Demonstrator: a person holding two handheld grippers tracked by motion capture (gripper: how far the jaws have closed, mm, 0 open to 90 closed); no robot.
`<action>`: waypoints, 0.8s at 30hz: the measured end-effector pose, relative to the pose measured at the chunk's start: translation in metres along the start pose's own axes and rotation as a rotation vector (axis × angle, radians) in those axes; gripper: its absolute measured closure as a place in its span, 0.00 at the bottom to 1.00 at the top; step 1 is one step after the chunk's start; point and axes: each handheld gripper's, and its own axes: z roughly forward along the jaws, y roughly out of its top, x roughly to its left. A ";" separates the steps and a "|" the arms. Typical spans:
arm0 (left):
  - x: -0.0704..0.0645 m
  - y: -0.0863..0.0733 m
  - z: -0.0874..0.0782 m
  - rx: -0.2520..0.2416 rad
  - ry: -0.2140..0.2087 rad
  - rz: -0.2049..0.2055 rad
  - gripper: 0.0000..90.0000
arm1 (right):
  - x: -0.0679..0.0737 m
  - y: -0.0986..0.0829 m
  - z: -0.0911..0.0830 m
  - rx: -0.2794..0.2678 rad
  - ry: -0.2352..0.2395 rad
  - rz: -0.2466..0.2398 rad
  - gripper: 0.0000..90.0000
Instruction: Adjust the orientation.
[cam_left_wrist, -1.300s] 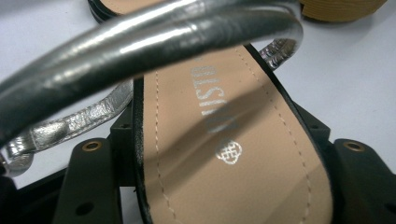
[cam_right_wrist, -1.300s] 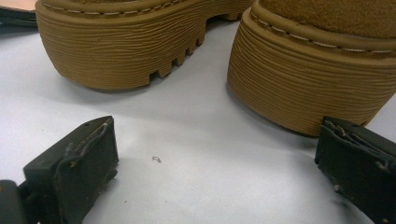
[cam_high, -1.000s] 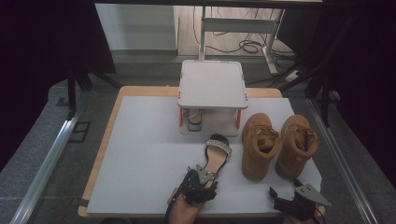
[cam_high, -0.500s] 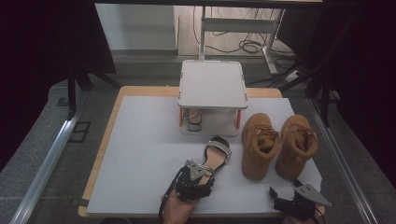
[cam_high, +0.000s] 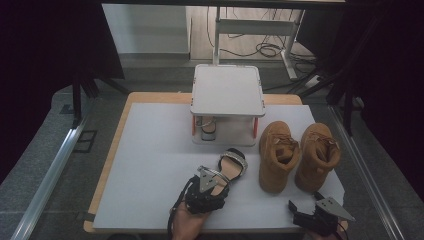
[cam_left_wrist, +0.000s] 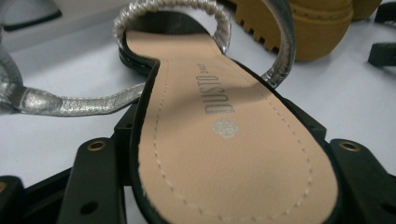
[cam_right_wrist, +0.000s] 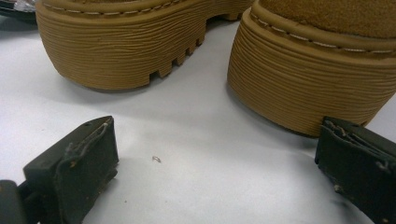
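Since a second ago, the left gripper (cam_high: 212, 184) and the sandal (cam_high: 227, 167) have slid a little toward the left and turned, so the sandal's toe now points up and to the right on the counter (cam_high: 150, 165). The right gripper (cam_high: 305, 212) has stayed where it was, near the front right corner.

From the high view, the left gripper sits over the heel end of the sandal, with a hand (cam_high: 187, 225) behind it at the front edge. From the left gripper view, the tan inside of the sandal (cam_left_wrist: 219, 140) lies between the two black jaws. One jaw is on each side of the heel, and both press against its black edge, so the jaws are pinching the sandal. A silver strap (cam_left_wrist: 74, 105) trails off to one side, and a braided silver band (cam_left_wrist: 173, 9) crosses the toe end.

Two tan boots stand side by side just right of the sandal, the left boot (cam_high: 277, 155) and the right boot (cam_high: 316, 156). A small white stand (cam_high: 227, 92) is behind them, with another shoe (cam_high: 207, 127) under it.

From the right gripper view, the jaws of the right gripper (cam_right_wrist: 215, 154) are spread wide and hold nothing. They rest low on the white counter (cam_right_wrist: 187, 186). One jaw is just beside the ridged sole of a boot (cam_right_wrist: 308, 88); I cannot tell if they touch. The other boot sole (cam_right_wrist: 121, 46) is a bit farther off.
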 end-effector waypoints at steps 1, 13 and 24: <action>0.000 0.001 -0.001 -0.006 0.000 -0.002 0.44 | 0.000 0.000 0.000 0.000 0.000 0.000 0.00; 0.007 0.005 -0.006 -0.034 0.004 -0.023 0.44 | 0.000 0.000 0.000 0.001 0.001 0.001 0.00; 0.013 0.020 -0.005 -0.070 0.024 -0.027 0.44 | 0.000 0.000 0.000 0.000 0.000 0.000 0.00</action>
